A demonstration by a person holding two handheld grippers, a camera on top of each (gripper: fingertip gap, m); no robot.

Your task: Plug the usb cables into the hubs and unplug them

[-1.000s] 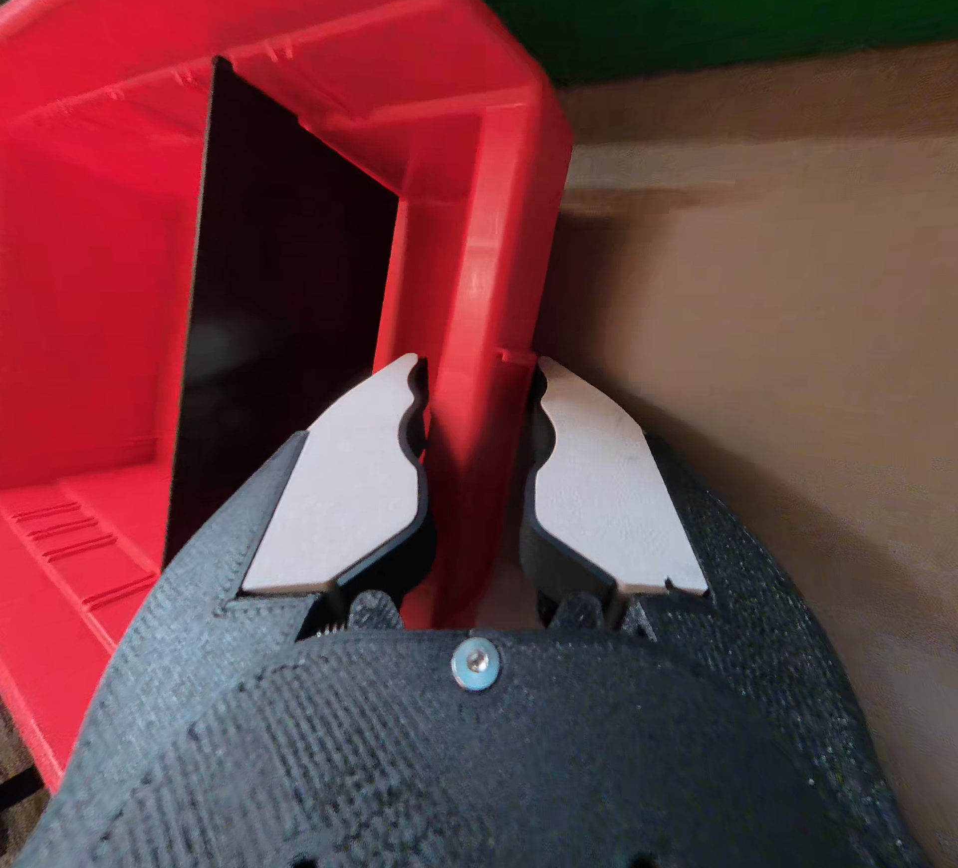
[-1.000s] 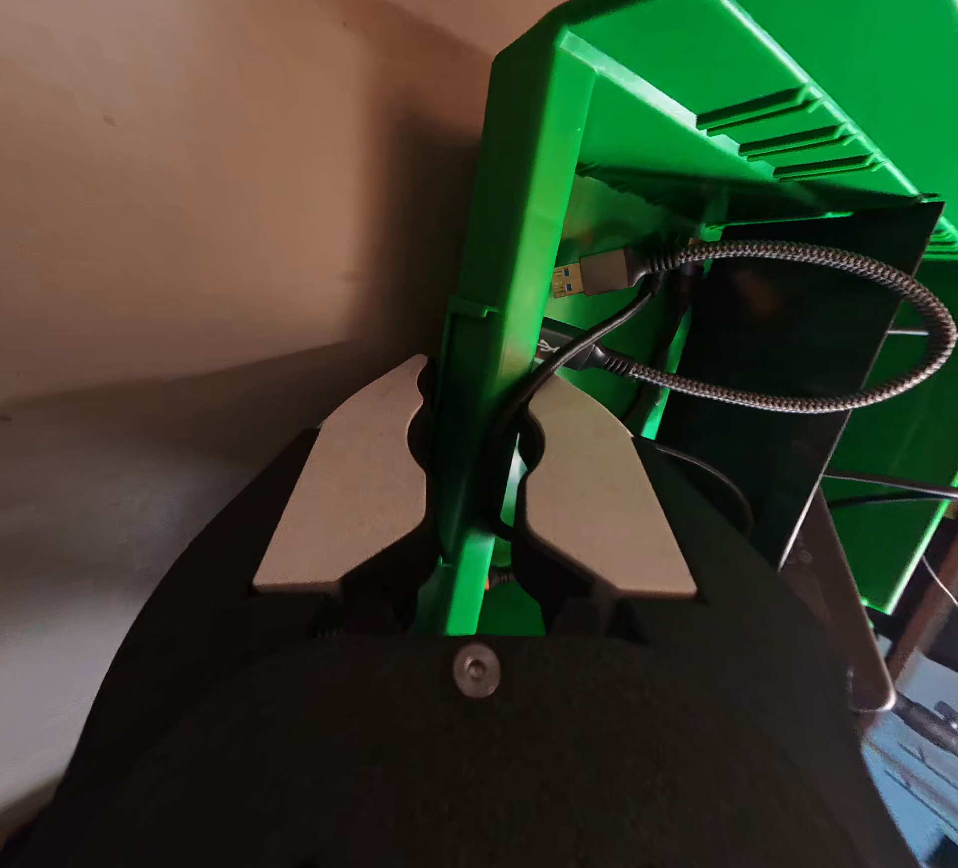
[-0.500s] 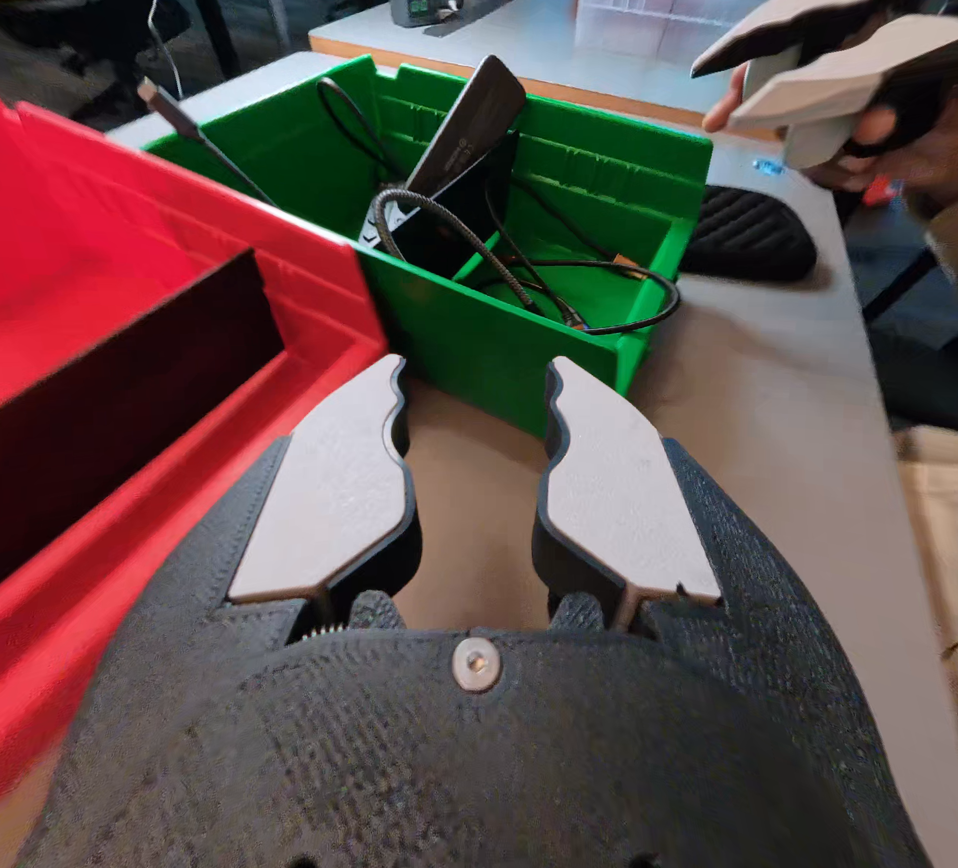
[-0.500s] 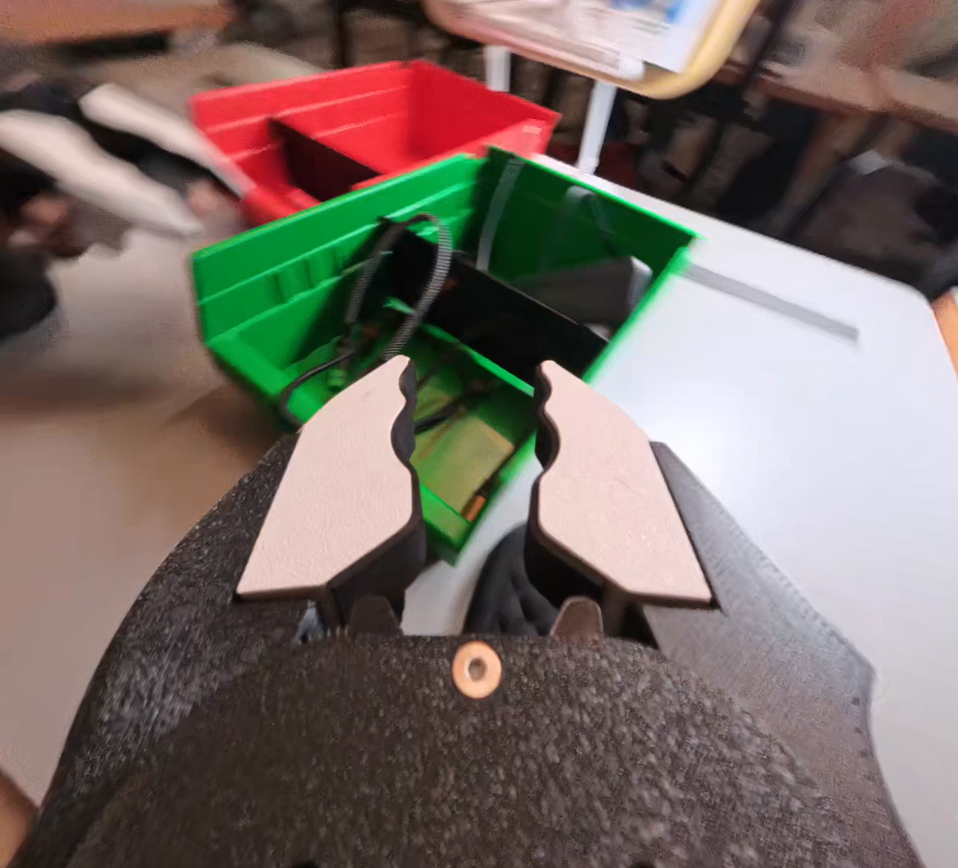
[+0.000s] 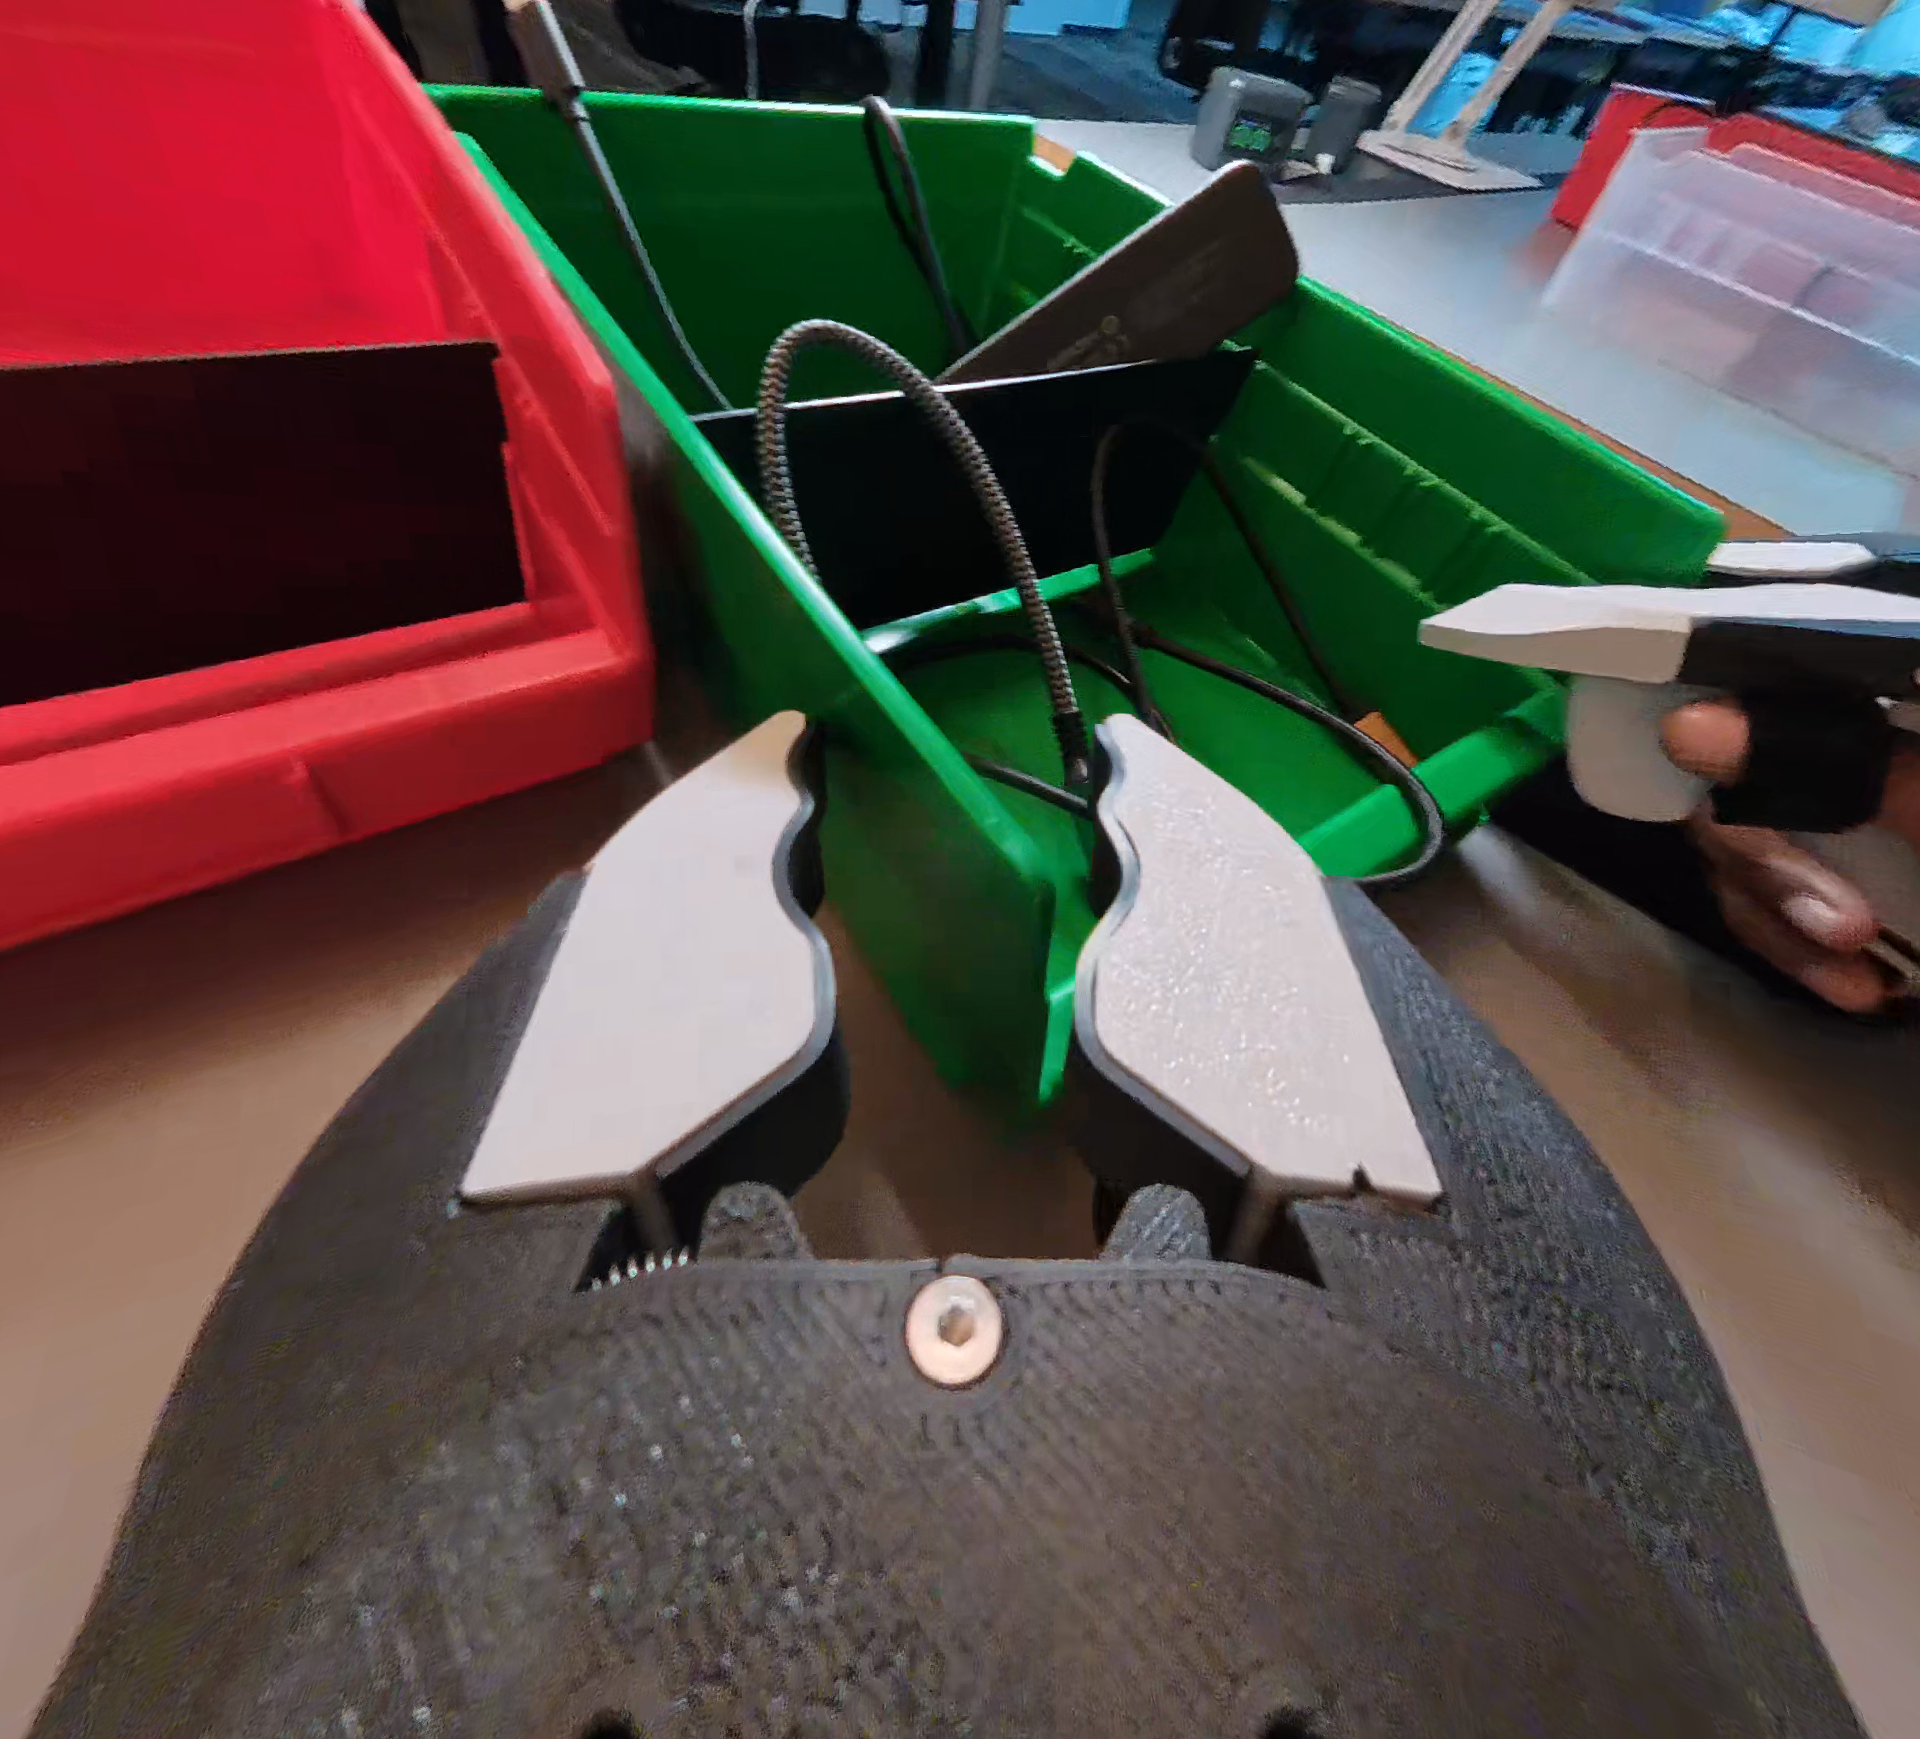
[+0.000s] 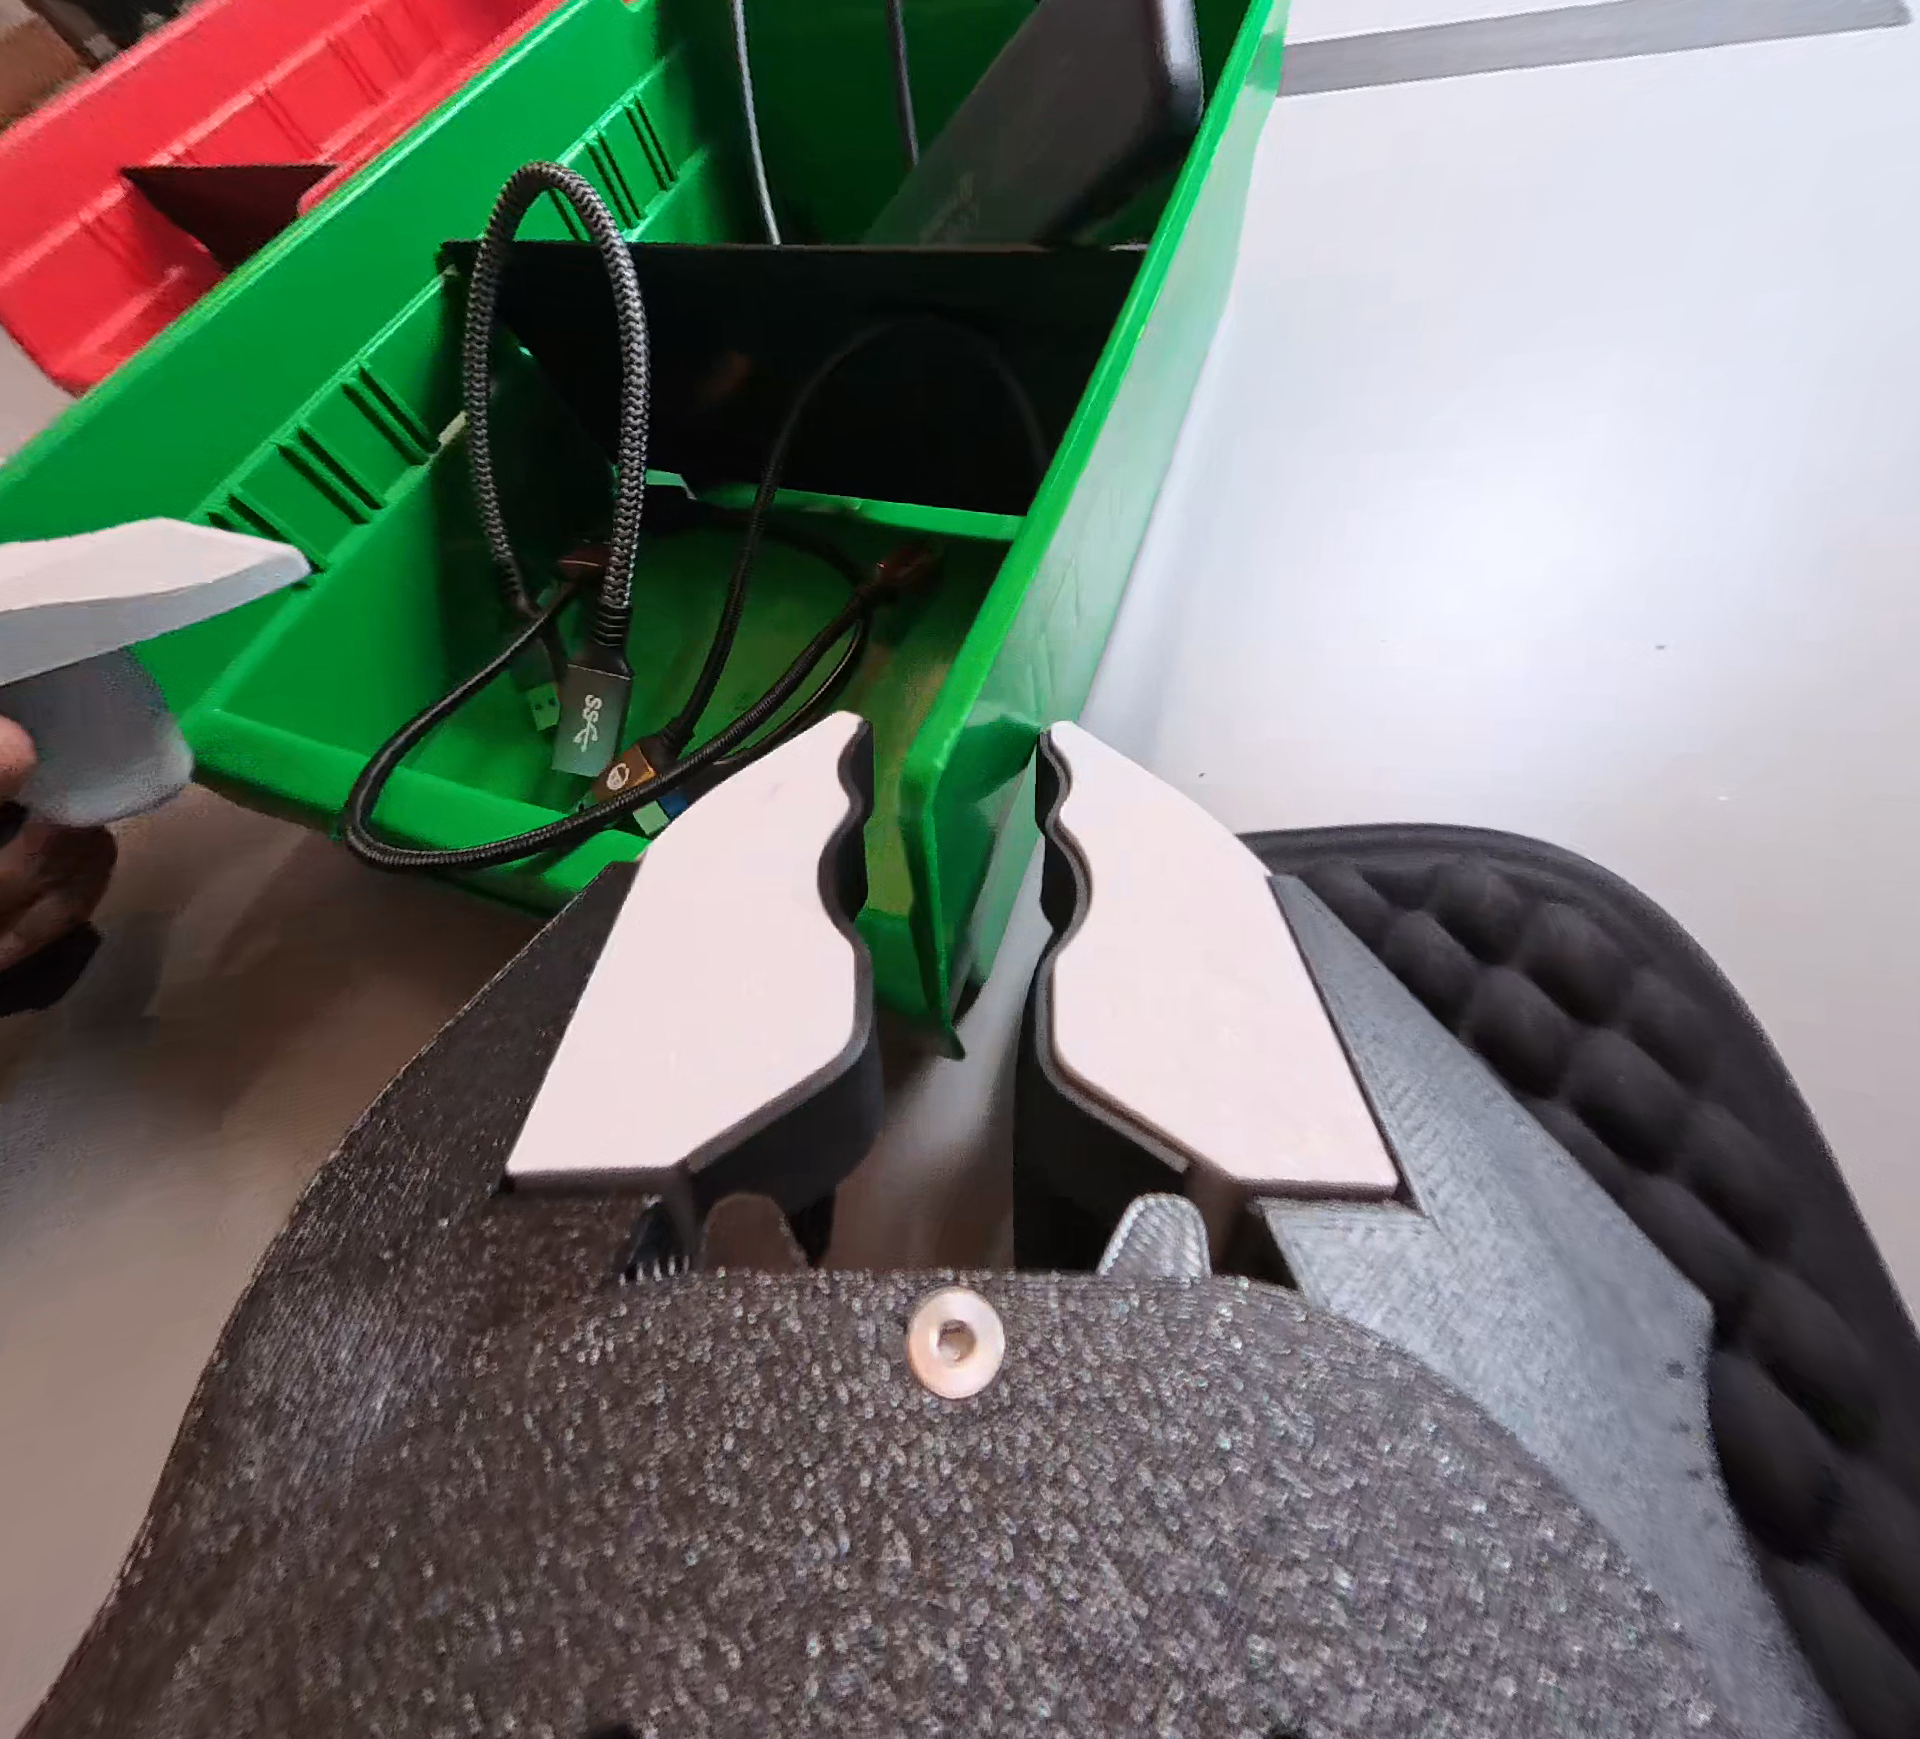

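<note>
A green bin point(image 5: 935, 879) point(image 6: 1143, 339) on the table holds a grey braided USB cable point(image 5: 935, 442) point(image 6: 613, 339) with a silver plug point(image 6: 592, 723). It also holds thin black cables point(image 6: 468, 816) and a black divider point(image 5: 1039, 484). A dark flat hub point(image 5: 1143, 276) point(image 6: 1070, 79) leans in the back compartment. My left gripper point(image 5: 956, 744) is open and straddles the bin's left near corner. My right gripper point(image 6: 951, 739) has its jaws narrowed on the bin's right wall near the front corner. It also shows in the left wrist view point(image 5: 1558, 629).
A red bin point(image 5: 260, 235) point(image 6: 312, 58) with a black divider stands left of the green one. A black quilted pad point(image 6: 1558, 1066) lies right of my right gripper. A grey tape strip point(image 6: 1662, 16) crosses the white table. A clear plastic organizer point(image 5: 1745, 255) stands far right.
A second ago each gripper clamped a tipped bin's wall. Half a second ago both were open and back from the bins. Now both have moved onto the green bin's near corners, and the right jaws have narrowed.
</note>
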